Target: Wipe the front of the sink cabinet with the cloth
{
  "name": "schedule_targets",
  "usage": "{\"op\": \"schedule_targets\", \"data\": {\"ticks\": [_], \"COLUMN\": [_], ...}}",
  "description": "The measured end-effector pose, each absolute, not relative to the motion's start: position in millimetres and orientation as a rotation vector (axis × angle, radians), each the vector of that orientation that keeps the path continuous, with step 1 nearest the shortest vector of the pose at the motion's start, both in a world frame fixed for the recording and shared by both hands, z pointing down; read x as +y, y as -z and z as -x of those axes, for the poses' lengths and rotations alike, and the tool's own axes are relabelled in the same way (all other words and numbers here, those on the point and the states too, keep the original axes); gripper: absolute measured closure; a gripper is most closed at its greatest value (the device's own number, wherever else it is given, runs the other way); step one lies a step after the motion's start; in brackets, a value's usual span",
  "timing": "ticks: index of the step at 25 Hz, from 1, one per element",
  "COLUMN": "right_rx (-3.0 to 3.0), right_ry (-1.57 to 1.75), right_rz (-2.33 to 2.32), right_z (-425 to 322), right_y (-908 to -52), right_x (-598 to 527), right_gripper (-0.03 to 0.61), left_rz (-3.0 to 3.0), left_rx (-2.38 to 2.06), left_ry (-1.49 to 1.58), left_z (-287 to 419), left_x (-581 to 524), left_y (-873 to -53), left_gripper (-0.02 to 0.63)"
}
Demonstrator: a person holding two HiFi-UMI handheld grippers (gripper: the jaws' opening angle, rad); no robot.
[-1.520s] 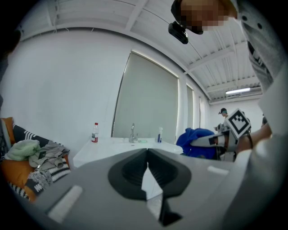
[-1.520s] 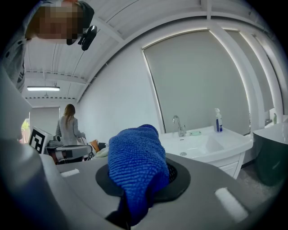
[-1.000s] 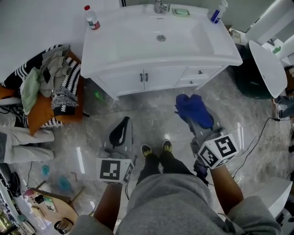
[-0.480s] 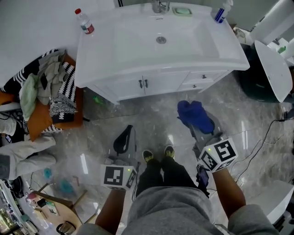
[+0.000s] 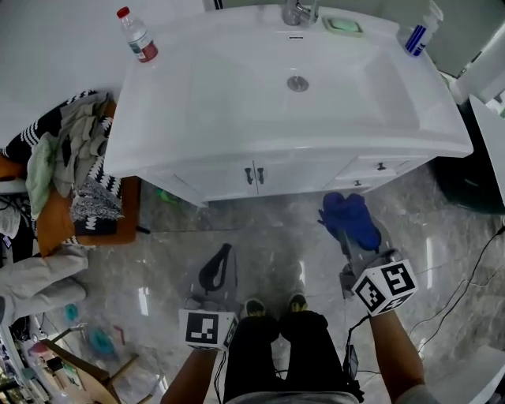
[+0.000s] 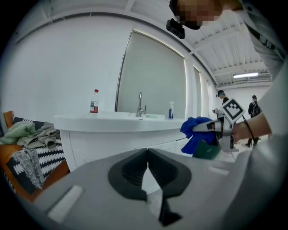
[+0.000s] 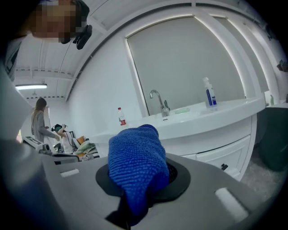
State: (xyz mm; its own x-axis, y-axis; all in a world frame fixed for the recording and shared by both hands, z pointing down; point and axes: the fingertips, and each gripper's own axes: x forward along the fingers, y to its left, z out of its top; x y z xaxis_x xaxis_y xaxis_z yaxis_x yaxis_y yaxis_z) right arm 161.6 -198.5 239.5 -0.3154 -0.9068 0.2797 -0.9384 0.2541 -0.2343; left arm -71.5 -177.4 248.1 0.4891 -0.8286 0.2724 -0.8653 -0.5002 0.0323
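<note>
A white sink cabinet [image 5: 260, 175] with two doors and drawers stands under a white basin [image 5: 292, 87]. My right gripper [image 5: 357, 237] is shut on a blue cloth [image 5: 349, 218], held a short way in front of the cabinet's right drawers [image 5: 379, 167]. In the right gripper view the blue cloth [image 7: 135, 168] bulges from the jaws and the cabinet front [image 7: 225, 155] lies beyond. My left gripper [image 5: 215, 270] hangs lower left over the floor, shut with nothing in it. The left gripper view faces the cabinet [image 6: 112, 141], with the cloth [image 6: 195, 132] at its right.
A water bottle [image 5: 136, 35], a faucet [image 5: 297, 12], a green soap dish [image 5: 342, 25] and a spray bottle [image 5: 419, 30] stand on the basin top. A chair heaped with clothes [image 5: 67, 170] is left of the cabinet. A black cable [image 5: 465, 284] lies on the marble floor.
The person has stepped closer to the cabinet, so the basin fills more of the view. Both grippers have come forward with them; the right one still grips the blue cloth.
</note>
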Motion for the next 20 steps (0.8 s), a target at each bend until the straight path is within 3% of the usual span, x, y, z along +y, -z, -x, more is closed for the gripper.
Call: {"op": "schedule_targets", "data": {"ticks": [12,20], "right_rx": [-2.538,-2.172], "right_ry": [-0.718,-0.212], "right_rz": [-2.049,-2.293], "right_z": [-224,-278], "right_y": [-353,-404], "right_x": [-273,-314], "right_gripper": [0.5,0.497], "left_rz": [-2.59,-2.669], "left_rx": [-1.54,-1.606], "left_ry": [-0.281,-0.191], "left_z": [75,84], "left_x": [-229,-271], "left_y": [-395,-509], "left_gripper": [0.603,0.603]}}
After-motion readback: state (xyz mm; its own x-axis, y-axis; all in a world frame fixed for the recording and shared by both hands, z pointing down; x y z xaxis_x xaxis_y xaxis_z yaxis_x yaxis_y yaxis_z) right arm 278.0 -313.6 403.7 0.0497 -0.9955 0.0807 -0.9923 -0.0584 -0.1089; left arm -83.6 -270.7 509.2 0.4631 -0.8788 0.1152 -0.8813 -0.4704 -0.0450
